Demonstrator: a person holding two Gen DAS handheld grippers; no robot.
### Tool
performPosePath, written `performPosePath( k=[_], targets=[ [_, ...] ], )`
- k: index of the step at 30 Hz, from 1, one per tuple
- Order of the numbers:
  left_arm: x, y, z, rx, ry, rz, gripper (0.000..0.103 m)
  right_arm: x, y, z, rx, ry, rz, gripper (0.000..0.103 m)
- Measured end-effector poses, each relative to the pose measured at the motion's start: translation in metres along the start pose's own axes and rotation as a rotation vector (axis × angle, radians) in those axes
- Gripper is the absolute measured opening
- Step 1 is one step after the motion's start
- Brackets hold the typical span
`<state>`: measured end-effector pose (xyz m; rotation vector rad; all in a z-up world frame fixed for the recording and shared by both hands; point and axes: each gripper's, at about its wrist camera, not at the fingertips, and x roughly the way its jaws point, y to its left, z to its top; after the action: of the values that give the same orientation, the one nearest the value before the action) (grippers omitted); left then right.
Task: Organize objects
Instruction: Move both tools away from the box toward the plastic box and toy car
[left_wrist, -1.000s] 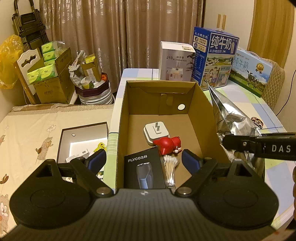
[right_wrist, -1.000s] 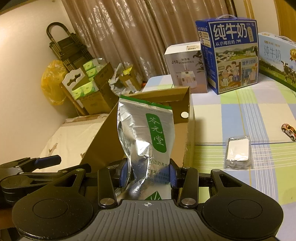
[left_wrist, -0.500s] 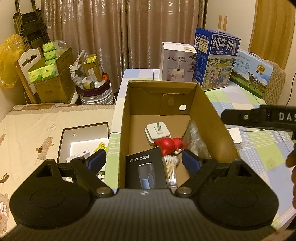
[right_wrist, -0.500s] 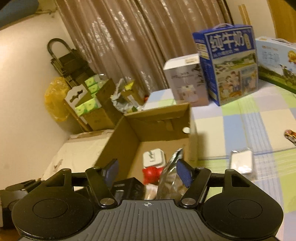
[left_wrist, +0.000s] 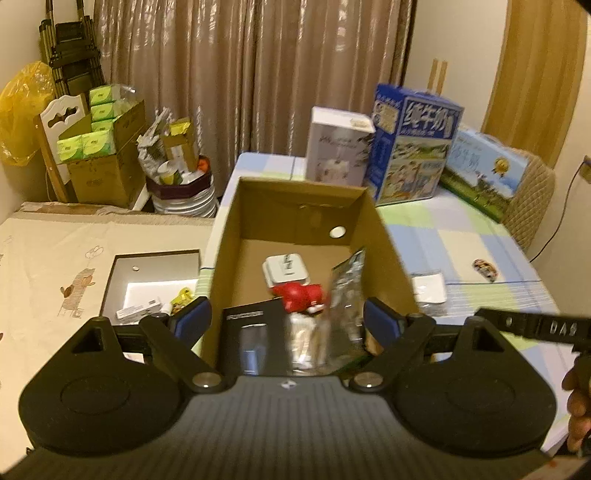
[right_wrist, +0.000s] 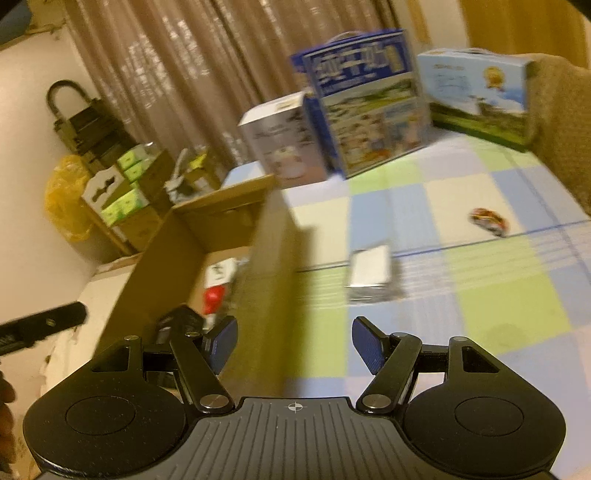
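An open cardboard box (left_wrist: 384, 236) stands on the checked table. Inside it lie a white charger (left_wrist: 286, 267), a red toy (left_wrist: 301, 293), a black shaver box (left_wrist: 251, 332), cotton swabs and a silver tea pouch (left_wrist: 345, 291) leaning on the right wall. My left gripper (left_wrist: 286, 323) is open above the box's near edge, with nothing gripped. My right gripper (right_wrist: 293, 341) is open and empty over the box's right wall (right_wrist: 271, 258). A small clear-wrapped white packet (right_wrist: 371, 275) and a toy car (right_wrist: 487, 219) lie on the table to the right.
A white humidifier box (left_wrist: 338, 147), a blue milk carton (left_wrist: 410, 144) and a second milk carton (left_wrist: 484, 166) stand at the table's far end. A dark open box (left_wrist: 155, 280) lies on the bed at left. Cartons and a bin (left_wrist: 181, 184) crowd the curtain.
My right gripper opened and let the silver tea pouch drop into the box, then swung right towards the table. The left gripper drew back slightly.
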<state>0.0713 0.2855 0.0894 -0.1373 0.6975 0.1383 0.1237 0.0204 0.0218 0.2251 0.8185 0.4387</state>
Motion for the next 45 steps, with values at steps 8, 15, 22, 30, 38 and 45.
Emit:
performPosePath(
  k=[8, 15, 22, 30, 38, 45],
  targets=[
    [-0.028, -0.063, 0.004, 0.03, -0.047, -0.071, 0.088, -0.061, -0.052, 0.007, 0.029, -0.084, -0.067, 0.066],
    [-0.031, -0.126, -0.001, 0.07, -0.053, -0.134, 0.091, -0.095, -0.098, 0.002, 0.084, -0.113, -0.114, 0.066],
    [-0.018, -0.172, -0.011, 0.105, -0.035, -0.15, 0.097, -0.11, -0.133, -0.002, 0.143, -0.121, -0.139, 0.066],
    [0.005, -0.201, -0.024, 0.133, -0.009, -0.161, 0.1, -0.103, -0.156, 0.0, 0.149, -0.119, -0.15, 0.066],
    [0.047, -0.222, -0.034, 0.15, 0.011, -0.15, 0.1, -0.068, -0.182, 0.014, 0.121, -0.109, -0.159, 0.066],
    [0.103, -0.243, -0.042, 0.165, -0.005, -0.129, 0.101, -0.014, -0.205, 0.03, 0.022, -0.096, -0.157, 0.066]
  ],
)
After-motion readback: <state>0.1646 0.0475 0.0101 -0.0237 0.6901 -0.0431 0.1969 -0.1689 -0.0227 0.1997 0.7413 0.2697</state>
